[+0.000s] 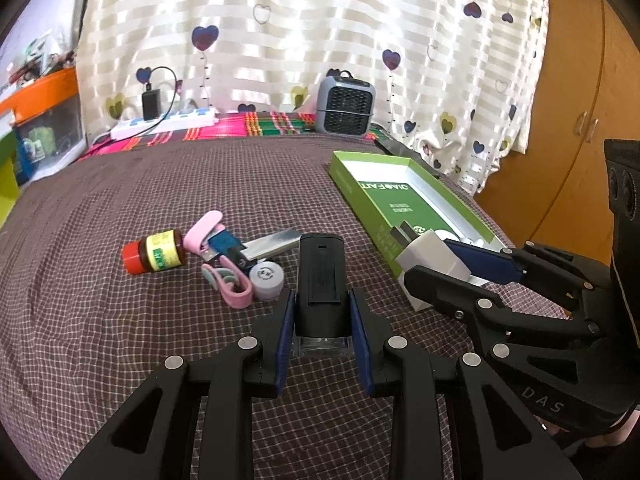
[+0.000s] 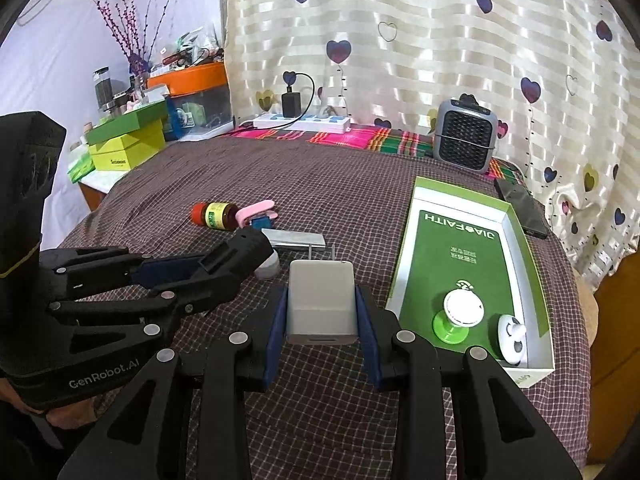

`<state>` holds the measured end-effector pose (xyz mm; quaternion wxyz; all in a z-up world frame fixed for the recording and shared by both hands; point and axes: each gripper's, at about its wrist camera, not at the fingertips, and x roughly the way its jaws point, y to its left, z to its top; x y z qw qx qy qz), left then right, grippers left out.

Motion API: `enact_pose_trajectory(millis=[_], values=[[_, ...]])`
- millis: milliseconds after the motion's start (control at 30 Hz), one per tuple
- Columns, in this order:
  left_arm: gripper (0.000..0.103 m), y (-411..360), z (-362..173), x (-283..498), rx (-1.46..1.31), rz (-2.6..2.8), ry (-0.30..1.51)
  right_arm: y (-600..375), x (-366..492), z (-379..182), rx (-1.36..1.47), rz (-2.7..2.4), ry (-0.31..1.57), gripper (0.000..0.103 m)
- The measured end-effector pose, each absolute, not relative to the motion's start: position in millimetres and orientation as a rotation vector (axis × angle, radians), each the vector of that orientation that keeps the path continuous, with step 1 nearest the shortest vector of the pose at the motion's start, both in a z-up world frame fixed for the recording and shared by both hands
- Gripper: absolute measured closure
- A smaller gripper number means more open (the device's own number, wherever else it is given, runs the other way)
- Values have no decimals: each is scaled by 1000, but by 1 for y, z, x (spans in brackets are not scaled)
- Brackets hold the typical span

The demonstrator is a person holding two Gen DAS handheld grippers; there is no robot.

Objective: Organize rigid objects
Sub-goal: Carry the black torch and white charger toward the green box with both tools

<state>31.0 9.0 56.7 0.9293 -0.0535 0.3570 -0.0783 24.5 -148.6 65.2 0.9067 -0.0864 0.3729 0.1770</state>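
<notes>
A: Two things are held at once. The left claw (image 1: 322,316) pinches a black block (image 1: 320,280) with a clear base, above the checked table (image 1: 120,340).

B: Probably bound for the box (image 2: 520,240). And the loose pile?

A: A glass bottle (image 1: 158,256), pink clips (image 1: 204,230), a metal bar (image 1: 272,244) and a small round tub (image 1: 266,276) lie touching, apparently unsorted.

B: On the right?

A: The right claw (image 2: 322,312) grips a smooth white charger (image 2: 322,296), prongs forward, just beside the cardboard box, where two round toys (image 2: 464,312) already sit.

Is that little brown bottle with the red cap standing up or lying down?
Lying down: the brown bottle rests on its side on the checked cloth.
</notes>
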Motion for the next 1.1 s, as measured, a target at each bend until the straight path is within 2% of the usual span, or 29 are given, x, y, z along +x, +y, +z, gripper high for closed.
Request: enact_pose_trajectory(millis=[1100], values=[[77, -43, 53, 65, -74, -251, 760, -198, 37, 65, -125, 267, 763, 68]])
